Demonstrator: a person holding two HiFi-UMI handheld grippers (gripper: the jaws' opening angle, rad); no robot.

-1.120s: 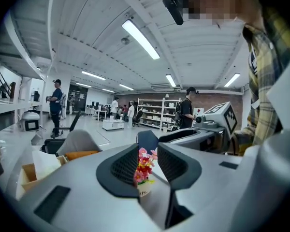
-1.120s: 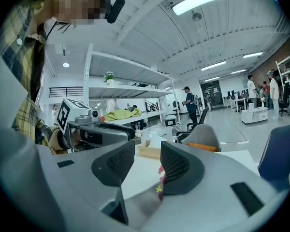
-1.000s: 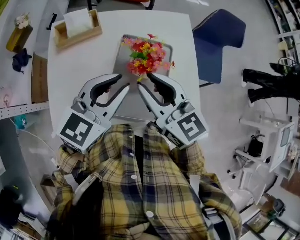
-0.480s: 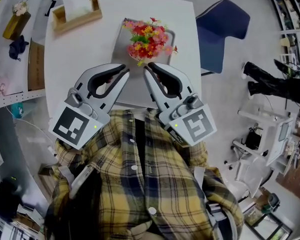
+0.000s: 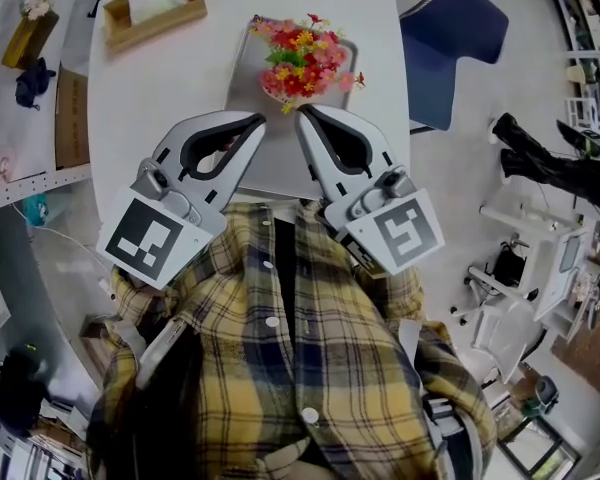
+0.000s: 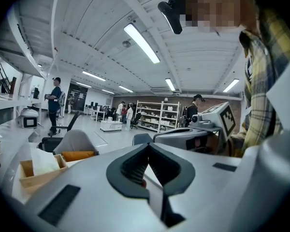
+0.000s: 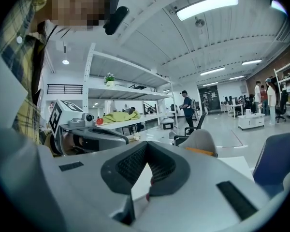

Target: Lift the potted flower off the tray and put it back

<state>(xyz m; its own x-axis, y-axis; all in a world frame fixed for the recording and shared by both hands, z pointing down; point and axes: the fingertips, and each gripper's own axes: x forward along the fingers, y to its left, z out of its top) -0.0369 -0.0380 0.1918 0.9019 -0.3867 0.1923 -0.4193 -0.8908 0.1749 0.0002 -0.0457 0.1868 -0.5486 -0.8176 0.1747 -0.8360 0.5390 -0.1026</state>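
Two grippers meet over the near part of the white counter [image 5: 160, 88], and the potted flower [image 5: 302, 60] stands on the grey tray [image 5: 244, 86] just beyond their tips. Seen from the head view, the red, pink and yellow blooms sit on the far side of both tips, roughly midway between them. The left gripper [image 5: 258, 121] points in from the near left and the right gripper [image 5: 302, 116] from the near right, so the two form a V that narrows toward the plant. The tips lie very near the closest blooms; whether either one brushes them cannot be told.

The jaws of the left gripper [image 6: 148, 145] have just been closing and now meet at the tips, with nothing clamped between them. The jaws of the right gripper [image 7: 146, 144] have done the same and are likewise together and empty. In each gripper view a narrow wedge stays open behind the joined tips, showing pale counter and a small red speck too tiny to identify.

The pot itself is mostly hidden under the blooms. A wooden box [image 5: 155, 13] holding white paper sits at the far left corner, cut off by the frame's top edge. A blue chair [image 5: 450, 28] stands off the counter's far right.
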